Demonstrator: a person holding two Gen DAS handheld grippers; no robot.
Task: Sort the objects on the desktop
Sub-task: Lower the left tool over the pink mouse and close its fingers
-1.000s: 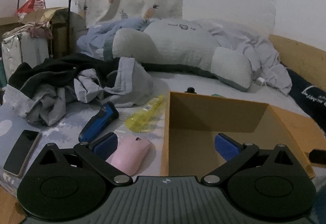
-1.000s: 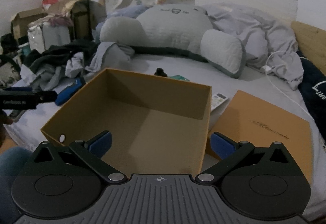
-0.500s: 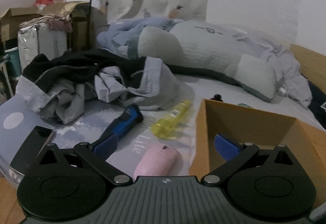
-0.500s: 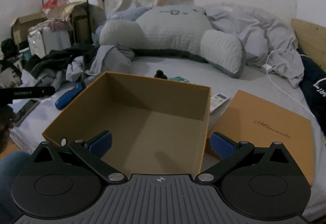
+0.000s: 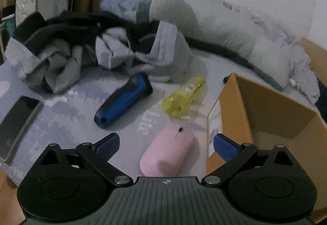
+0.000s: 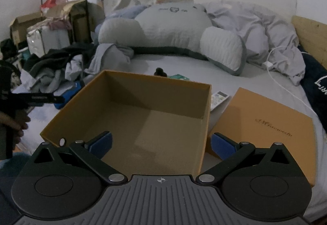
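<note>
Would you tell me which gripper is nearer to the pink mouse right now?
The left. The left gripper hovers open directly over the pink mouse, which lies between its fingers. The right gripper is open over the cardboard box, with no mouse in its view.

The phone (image 5: 17,124) runs off the left edge; the cardboard box (image 6: 130,114) hides most of the blue shaver (image 6: 69,94).

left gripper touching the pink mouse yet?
Apart. The left wrist view shows the left gripper open, with bedsheet visible between each blue pad and the pink mouse, which lies between the jaws.
</note>
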